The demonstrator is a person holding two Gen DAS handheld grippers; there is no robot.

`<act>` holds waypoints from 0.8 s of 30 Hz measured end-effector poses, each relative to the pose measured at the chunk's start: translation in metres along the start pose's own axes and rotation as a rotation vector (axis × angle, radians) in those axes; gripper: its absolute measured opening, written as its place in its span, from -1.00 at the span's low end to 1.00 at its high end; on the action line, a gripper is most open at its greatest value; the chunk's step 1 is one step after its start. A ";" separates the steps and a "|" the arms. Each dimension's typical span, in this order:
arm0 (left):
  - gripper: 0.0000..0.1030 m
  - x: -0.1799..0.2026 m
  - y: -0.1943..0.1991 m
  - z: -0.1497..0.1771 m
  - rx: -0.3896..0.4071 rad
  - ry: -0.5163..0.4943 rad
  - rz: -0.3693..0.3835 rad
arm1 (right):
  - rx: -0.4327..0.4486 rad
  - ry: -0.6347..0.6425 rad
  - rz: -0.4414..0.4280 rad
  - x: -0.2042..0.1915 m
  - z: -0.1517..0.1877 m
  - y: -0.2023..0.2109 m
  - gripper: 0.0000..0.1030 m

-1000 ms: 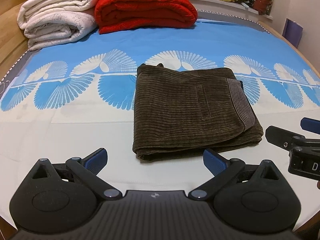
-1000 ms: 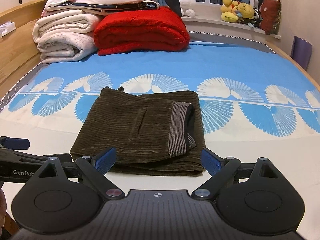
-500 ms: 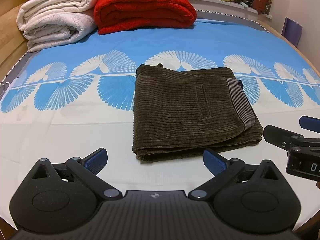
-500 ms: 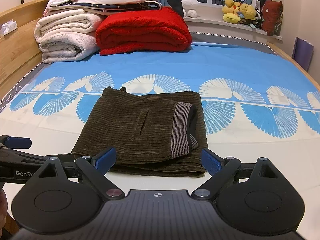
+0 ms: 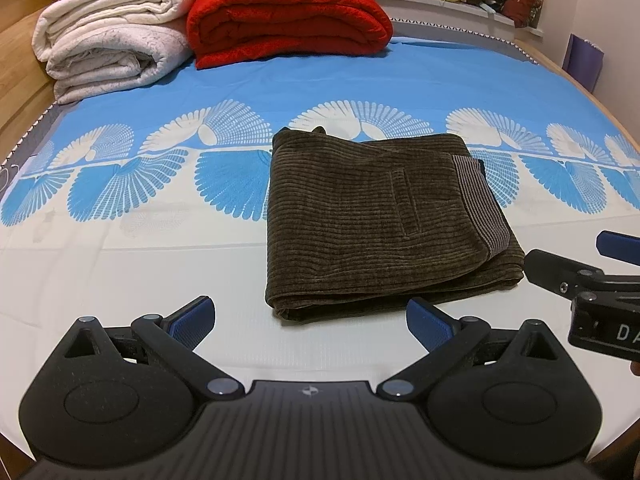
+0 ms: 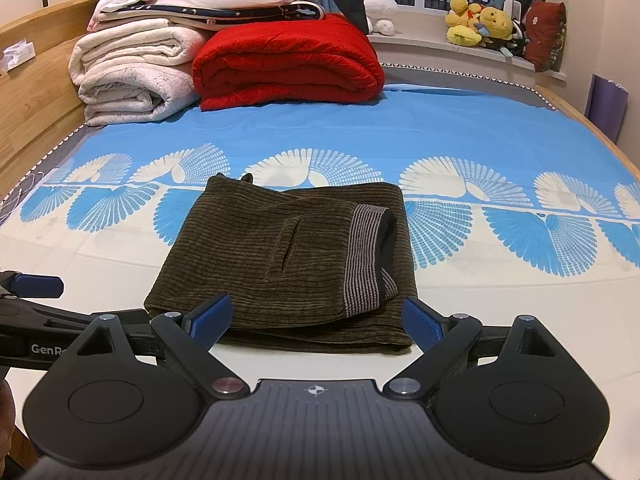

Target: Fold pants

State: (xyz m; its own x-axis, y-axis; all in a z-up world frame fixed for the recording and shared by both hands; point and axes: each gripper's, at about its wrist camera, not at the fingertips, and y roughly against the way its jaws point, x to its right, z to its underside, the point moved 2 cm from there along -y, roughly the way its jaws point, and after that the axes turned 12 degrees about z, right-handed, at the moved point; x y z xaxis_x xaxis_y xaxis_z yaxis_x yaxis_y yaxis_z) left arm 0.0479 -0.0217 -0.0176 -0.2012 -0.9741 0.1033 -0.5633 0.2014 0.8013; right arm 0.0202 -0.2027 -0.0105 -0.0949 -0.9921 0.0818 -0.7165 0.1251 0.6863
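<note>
The brown corduroy pants [image 5: 384, 220] lie folded into a compact rectangle on the blue-and-white patterned bedsheet [image 5: 120, 184], striped waistband [image 6: 362, 260] turned up on top. My left gripper [image 5: 310, 318] and right gripper [image 6: 316, 318] both hang just short of the near edge, fingers spread wide, holding nothing. The fold looks finished to me; to end well, I would back straight off without dragging that near edge.

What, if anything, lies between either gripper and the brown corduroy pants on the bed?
Nothing visible. Only bare sheet separates the open left gripper from the folded pants. The open right gripper sits at the pants' near edge, apparently not touching them.
</note>
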 end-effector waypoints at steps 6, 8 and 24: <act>0.98 0.001 -0.001 0.000 0.001 -0.002 0.002 | 0.002 0.005 -0.007 -0.004 0.000 0.002 0.79; 0.98 0.002 -0.001 0.000 0.002 -0.008 0.002 | 0.003 0.007 -0.007 -0.002 0.000 0.001 0.79; 0.98 0.003 0.000 0.001 0.007 -0.013 0.003 | 0.000 0.002 -0.012 0.000 0.000 0.000 0.79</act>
State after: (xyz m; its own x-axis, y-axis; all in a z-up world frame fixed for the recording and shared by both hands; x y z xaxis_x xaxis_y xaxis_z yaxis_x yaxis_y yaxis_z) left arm 0.0469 -0.0246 -0.0178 -0.2130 -0.9721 0.0983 -0.5679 0.2050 0.7971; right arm 0.0204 -0.2028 -0.0103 -0.0853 -0.9935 0.0753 -0.7174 0.1137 0.6873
